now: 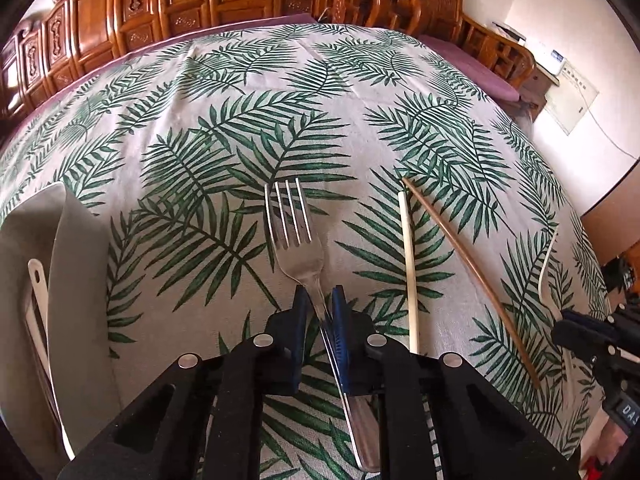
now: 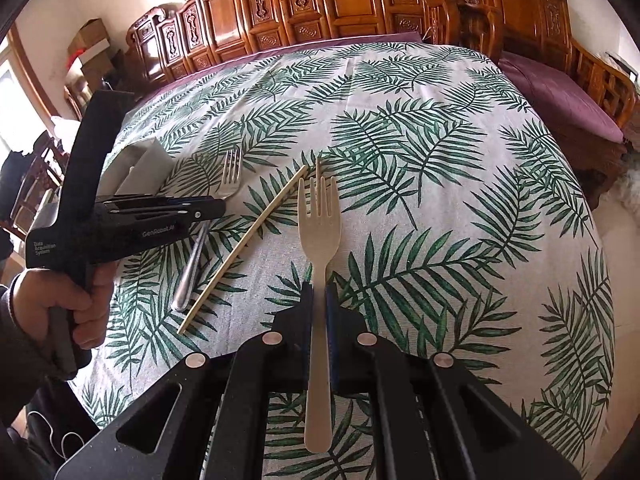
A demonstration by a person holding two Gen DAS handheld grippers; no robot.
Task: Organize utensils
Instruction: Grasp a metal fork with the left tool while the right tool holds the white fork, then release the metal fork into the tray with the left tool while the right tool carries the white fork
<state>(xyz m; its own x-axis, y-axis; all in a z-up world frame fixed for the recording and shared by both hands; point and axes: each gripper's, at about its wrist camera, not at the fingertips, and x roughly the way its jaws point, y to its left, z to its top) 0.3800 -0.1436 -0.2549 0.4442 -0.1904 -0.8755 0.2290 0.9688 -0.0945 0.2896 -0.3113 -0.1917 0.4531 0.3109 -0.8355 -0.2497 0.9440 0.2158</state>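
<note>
Between the blue pads of the left gripper [image 1: 320, 300], at six o'clock in the left wrist view, lies the neck of a metal fork [image 1: 294, 236]; the jaws stand nearly closed and appear to pinch it, with the prongs toward twelve o'clock and the handle running back under the gripper body. The fork looks to rest on the leaf-print tablecloth [image 1: 224, 80] or only just above it; which cannot be told. In the right wrist view the right gripper [image 2: 319, 300] is likewise clamped on the handle of a pale wooden fork [image 2: 319, 220], prongs toward twelve o'clock, seemingly raised off the cloth.

Outward from the left gripper, at about three o'clock, a white chopstick [image 1: 409, 272] and a brown chopstick [image 1: 472, 276] lie loose on the cloth, near each other but not parallel. At nine o'clock stands a grey organizer tray [image 1: 76, 280], in which a white-handled utensil [image 1: 38, 280] is visible. In the right wrist view a hand [image 2: 60, 300] at eight o'clock holds the left gripper's handle.

Progress, as a judgement: at least one item is sorted into the tray, two forks are in hand and not yet placed, and both chopsticks remain to be collected, so the task seems well short of finished.
</note>
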